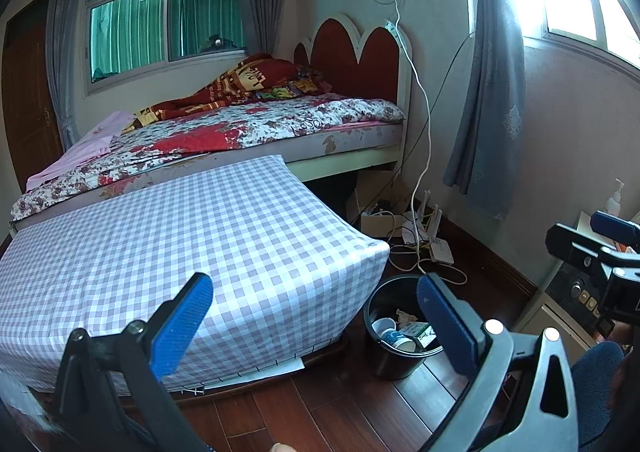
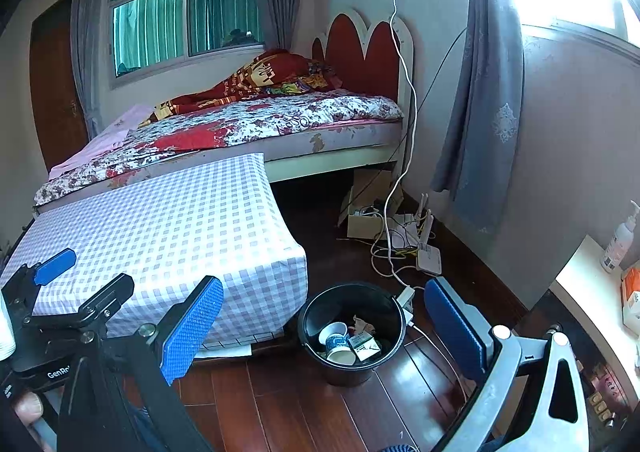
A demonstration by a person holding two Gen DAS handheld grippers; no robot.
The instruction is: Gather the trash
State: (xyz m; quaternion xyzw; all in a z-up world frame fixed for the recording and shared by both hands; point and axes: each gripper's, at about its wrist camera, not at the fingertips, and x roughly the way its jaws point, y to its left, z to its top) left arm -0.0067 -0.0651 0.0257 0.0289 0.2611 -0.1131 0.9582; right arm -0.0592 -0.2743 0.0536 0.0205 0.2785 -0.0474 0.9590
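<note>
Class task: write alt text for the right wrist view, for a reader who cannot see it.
The open right gripper frames a black bin on the wood floor, holding paper cups and a small carton. Left is a checked-cloth table; behind, a bed.

The black bin [image 1: 394, 362] was partly hidden behind a blue finger pad [image 1: 444, 322], and its paper scraps [image 2: 362, 326] were too small to identify.

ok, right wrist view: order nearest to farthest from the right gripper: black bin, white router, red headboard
1. black bin: on the floor between the right gripper jaws, just ahead.
2. white router: on the floor beyond the bin, right, by the wall.
3. red headboard: far end of the bed.
</note>
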